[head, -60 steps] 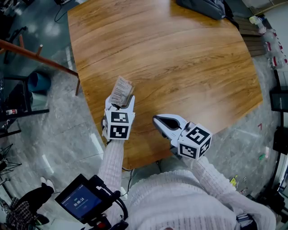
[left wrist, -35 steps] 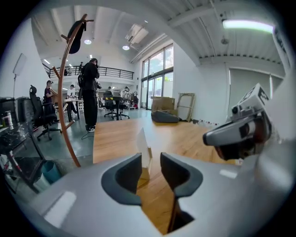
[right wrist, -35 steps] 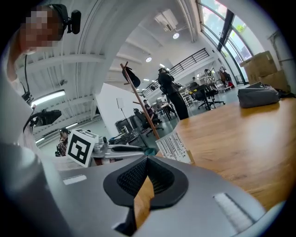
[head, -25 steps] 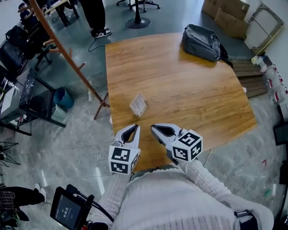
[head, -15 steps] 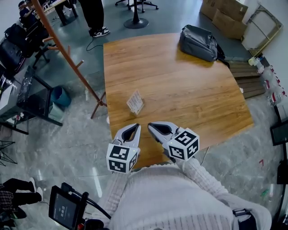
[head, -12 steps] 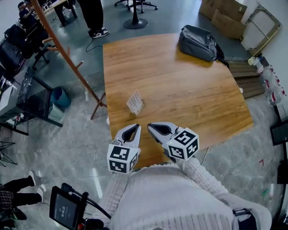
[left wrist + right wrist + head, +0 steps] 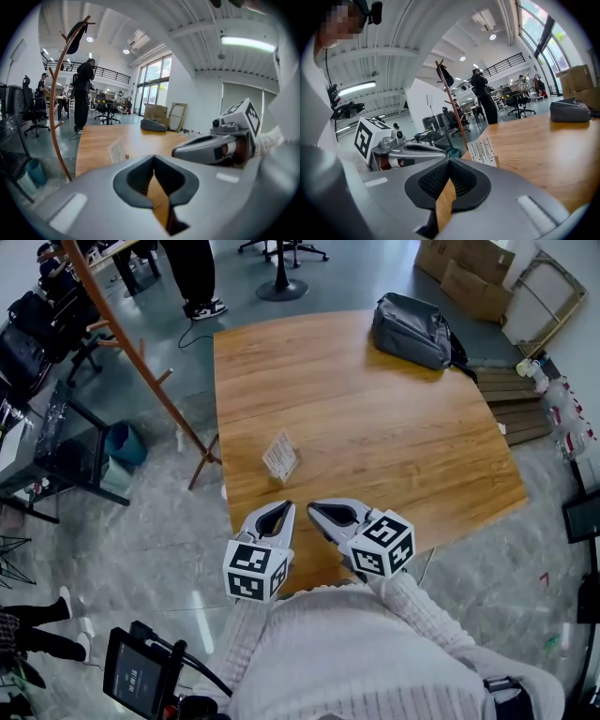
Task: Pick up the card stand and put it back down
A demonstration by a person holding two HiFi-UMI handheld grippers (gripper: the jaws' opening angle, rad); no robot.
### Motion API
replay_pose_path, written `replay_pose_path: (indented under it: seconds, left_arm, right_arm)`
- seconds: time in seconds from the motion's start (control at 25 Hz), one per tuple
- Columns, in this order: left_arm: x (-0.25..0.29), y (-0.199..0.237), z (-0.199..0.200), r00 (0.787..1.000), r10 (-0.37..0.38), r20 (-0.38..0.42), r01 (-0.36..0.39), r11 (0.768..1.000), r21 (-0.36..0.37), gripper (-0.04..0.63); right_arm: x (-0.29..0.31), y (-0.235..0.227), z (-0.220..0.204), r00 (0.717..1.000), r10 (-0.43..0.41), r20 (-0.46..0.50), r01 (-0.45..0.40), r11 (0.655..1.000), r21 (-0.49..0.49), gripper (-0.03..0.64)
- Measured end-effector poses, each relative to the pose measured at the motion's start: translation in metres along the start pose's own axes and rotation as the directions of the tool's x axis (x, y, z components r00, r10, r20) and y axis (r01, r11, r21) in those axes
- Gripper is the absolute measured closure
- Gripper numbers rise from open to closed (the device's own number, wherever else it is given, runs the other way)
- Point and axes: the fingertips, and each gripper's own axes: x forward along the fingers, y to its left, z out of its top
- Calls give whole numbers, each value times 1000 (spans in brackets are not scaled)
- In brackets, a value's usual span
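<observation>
The card stand (image 7: 280, 456), a small clear holder with a printed card, stands alone on the wooden table (image 7: 394, 437) near its left side. It also shows in the left gripper view (image 7: 117, 151) and the right gripper view (image 7: 484, 152). My left gripper (image 7: 284, 509) is shut and empty over the table's near edge, a short way in front of the stand. My right gripper (image 7: 314, 510) is beside it, also shut with nothing held. In each gripper's own view, the left (image 7: 153, 159) and right (image 7: 449, 161) jaws meet at the tips.
A grey bag (image 7: 417, 329) lies at the table's far right corner. A wooden coat stand (image 7: 141, 362) leans past the table's left edge, with a blue bin (image 7: 122, 442) below it. Cardboard boxes (image 7: 469, 273) and a standing person (image 7: 192, 277) are beyond the table.
Earlier the left gripper was at the card stand on the table; now the stand sits alone and the gripper has drawn back to the near edge. Over the last second both grippers barely move.
</observation>
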Motion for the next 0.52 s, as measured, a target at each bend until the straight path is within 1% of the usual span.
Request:
replay_pose_path:
  seconds: [0.08, 0.24, 0.52]
  left_arm:
    - [3, -2, -2, 1000, -6, -9, 6, 1000, -6, 587]
    - [9, -6, -5, 1000, -12, -28, 12, 1000, 6, 587]
    - [20, -13, 0, 999, -29, -31, 29, 999, 15, 586]
  right_arm:
    - [-3, -3, -1, 1000, -13, -2, 13, 1000, 2, 617]
    - [-8, -8, -6, 1000, -28, -14, 28, 1000, 9, 617]
    - [-12, -12, -13, 999, -30, -37, 30, 1000, 7, 617]
